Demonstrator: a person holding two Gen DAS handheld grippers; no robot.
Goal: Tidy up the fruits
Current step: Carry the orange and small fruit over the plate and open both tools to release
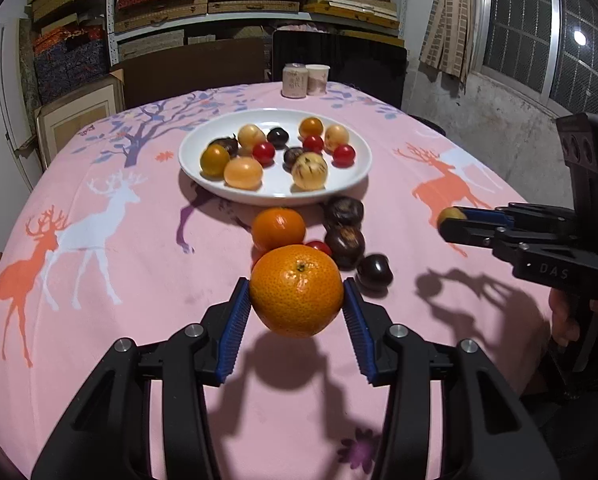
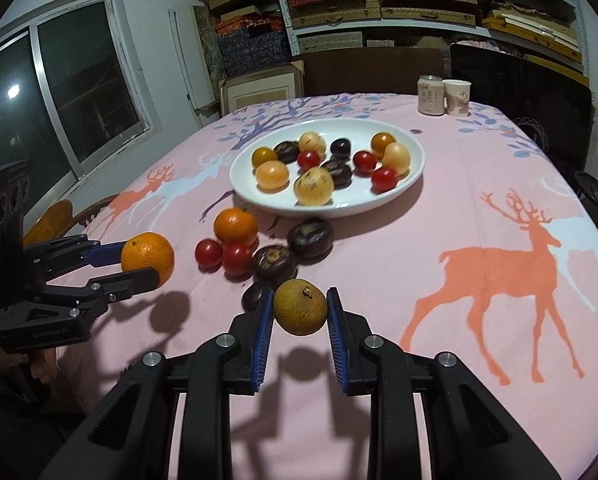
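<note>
My left gripper [image 1: 297, 292] is shut on a large orange [image 1: 296, 290] and holds it above the pink tablecloth; it also shows in the right wrist view [image 2: 147, 258]. My right gripper [image 2: 300, 312] is shut on a small brown-green round fruit [image 2: 300, 307], also lifted; it shows at the right of the left wrist view [image 1: 451, 216]. A white plate [image 1: 351, 184] beyond holds several small fruits. Loose on the cloth before the plate lie a second orange [image 2: 235, 226], two red cherry tomatoes [image 2: 223, 256] and dark round fruits [image 2: 310, 238].
A can [image 2: 431, 95] and a paper cup [image 2: 458, 97] stand at the table's far edge. A dark chair back [image 1: 339, 64] stands behind the table. Shelves of boxes fill the back wall. A wooden chair [image 2: 59, 216] sits at the left side.
</note>
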